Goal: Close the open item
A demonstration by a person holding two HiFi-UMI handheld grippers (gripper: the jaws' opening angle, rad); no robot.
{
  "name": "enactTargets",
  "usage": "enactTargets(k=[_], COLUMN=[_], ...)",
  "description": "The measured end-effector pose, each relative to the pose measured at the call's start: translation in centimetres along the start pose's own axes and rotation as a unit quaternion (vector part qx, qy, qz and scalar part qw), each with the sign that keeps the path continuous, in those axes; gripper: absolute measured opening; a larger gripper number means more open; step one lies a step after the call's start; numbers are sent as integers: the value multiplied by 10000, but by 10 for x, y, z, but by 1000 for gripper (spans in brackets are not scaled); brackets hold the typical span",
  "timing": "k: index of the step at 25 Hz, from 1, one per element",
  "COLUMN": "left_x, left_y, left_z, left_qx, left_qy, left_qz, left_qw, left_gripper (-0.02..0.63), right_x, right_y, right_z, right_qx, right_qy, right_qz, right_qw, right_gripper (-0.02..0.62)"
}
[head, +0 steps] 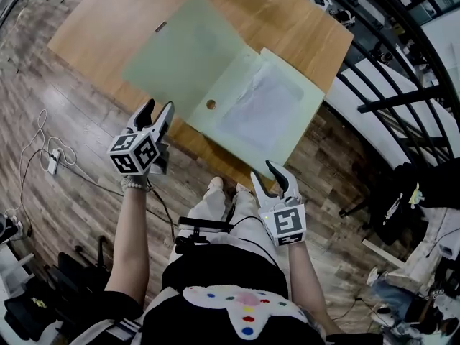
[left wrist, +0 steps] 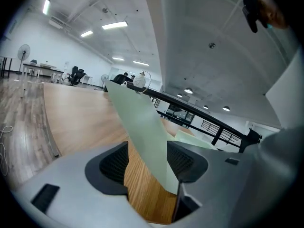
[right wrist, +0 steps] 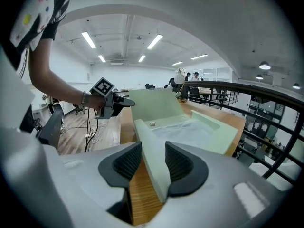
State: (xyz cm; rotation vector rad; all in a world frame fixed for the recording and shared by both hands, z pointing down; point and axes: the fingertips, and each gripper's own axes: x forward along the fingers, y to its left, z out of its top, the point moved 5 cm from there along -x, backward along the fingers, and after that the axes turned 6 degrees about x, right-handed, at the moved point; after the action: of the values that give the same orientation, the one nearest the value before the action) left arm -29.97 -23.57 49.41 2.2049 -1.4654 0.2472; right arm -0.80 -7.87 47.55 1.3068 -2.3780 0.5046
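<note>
A pale green document box lies open on the wooden table (head: 100,20). Its flat lid (head: 180,56) is spread to the left and its tray (head: 305,113) holds white papers (head: 260,106). A round finger hole (head: 210,104) sits by the hinge. My left gripper (head: 159,108) is open at the lid's near edge, and in the left gripper view the lid (left wrist: 142,122) runs up between the jaws of that gripper (left wrist: 147,160) without either pad pressing on it. My right gripper (head: 264,171) is open at the tray's near corner (right wrist: 156,175), which lies between its pads (right wrist: 130,163).
A black metal railing (head: 402,85) runs past the table's right side. On the wooden floor at the left lie a power strip and cable (head: 52,160). Black gear stands at the lower left (head: 43,300). The person's legs are just below the table's near edge (head: 215,200).
</note>
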Motion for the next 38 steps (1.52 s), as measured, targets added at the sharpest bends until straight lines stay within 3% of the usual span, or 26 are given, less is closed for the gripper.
enactTargets(k=[7,10,21,28,34,38], left_x=[15,17,4,-6,-19,-22], left_y=[6,4,-25,-66,-116,-147], left_z=[1,-1,23,32,33,34], left_qx=[-337,-145,765,1424,2416,3197], left_qy=[-321,-230,-285,-376,-309,-209], left_qz=[-29,-30,182,35,-227,-447], left_qw=[9989,9996,9965,9891,9696,9463], left_gripper=[236,229,49,17,11,11], right_x=[4,6,1,0,-7,-9], right_y=[-1,-2,-9,-12,-13,-14], right_z=[-16,-25,-28,-30,-32,-30], right_qx=[-49,-73,98,60,99,128], right_qy=[215,317,211,166,129,90], right_qz=[-42,-88,-20,-18,52,72], right_qw=[9997,9994,9997,9998,9999,9999], right_gripper=[150,150,150,141,141,141])
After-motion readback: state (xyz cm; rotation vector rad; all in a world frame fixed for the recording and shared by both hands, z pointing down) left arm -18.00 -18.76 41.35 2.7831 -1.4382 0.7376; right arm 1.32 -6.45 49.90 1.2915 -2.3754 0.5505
